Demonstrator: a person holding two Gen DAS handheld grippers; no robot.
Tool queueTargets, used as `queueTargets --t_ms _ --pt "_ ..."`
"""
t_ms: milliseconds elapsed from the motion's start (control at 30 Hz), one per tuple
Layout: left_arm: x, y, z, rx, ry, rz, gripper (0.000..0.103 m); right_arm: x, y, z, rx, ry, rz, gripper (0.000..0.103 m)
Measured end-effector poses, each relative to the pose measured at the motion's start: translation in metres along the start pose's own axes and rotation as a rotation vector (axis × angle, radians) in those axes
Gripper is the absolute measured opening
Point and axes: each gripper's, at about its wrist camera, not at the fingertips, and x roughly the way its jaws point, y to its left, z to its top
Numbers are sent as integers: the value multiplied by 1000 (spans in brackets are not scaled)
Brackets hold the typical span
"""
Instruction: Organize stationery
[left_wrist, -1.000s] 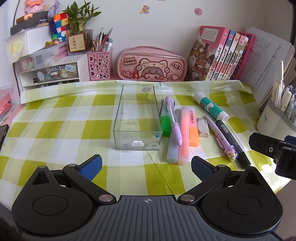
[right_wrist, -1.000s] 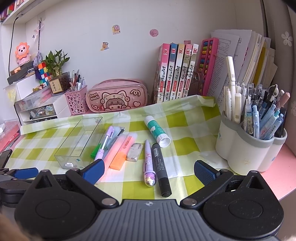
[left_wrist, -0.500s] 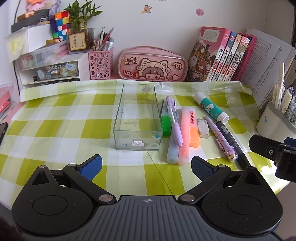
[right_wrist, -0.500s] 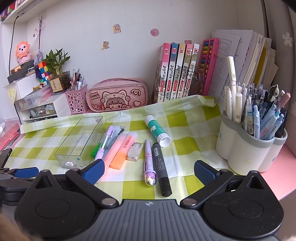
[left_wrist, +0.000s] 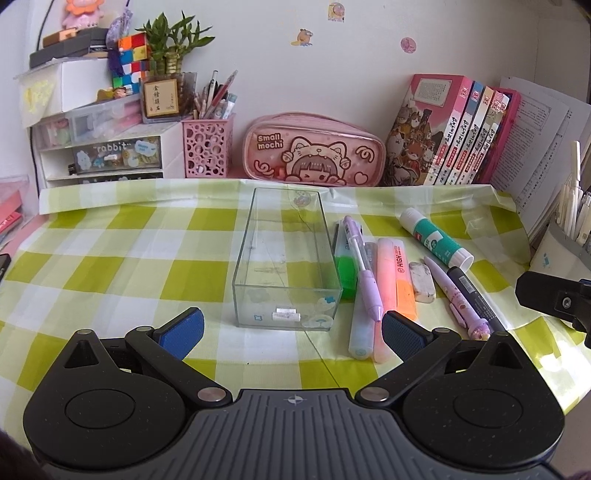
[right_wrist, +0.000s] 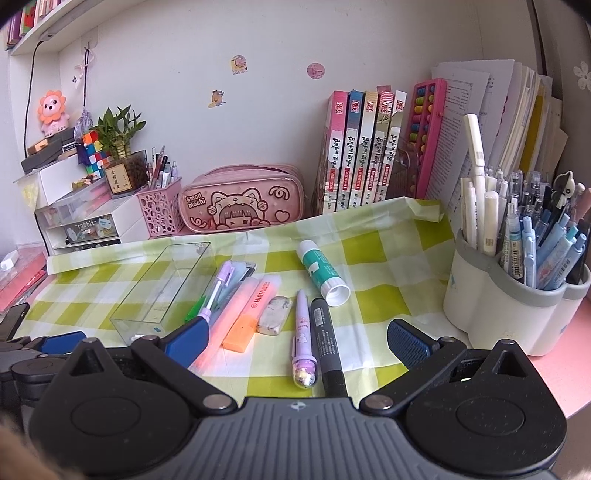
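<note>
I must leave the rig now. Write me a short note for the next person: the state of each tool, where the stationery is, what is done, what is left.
Left tool: open, holding nothing, hovering in front of the clear rectangular plastic box.
Right tool: open, holding nothing, above the purple cartoon pen and black marker.
Box: no stationery in it; it stands on the green checked tablecloth.
Loose beside the box: green highlighter, lilac pen, orange highlighter, white eraser, green-and-white glue stick.
Done: nothing sorted.
Left: probably every loose item goes into the box.
</note>
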Motion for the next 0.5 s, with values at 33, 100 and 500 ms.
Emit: queueTargets --t_ms 33,100,500 --pt "2 0 0 -3 1 -4 98 3 0 0 0 2 5 103" --pt "7 0 1 -5 3 -15 98 7 -1 0 -7 2 16 103" --pt "23 -1 0 -6 64 -17 98 26 -3 0 -22 29 13 103"
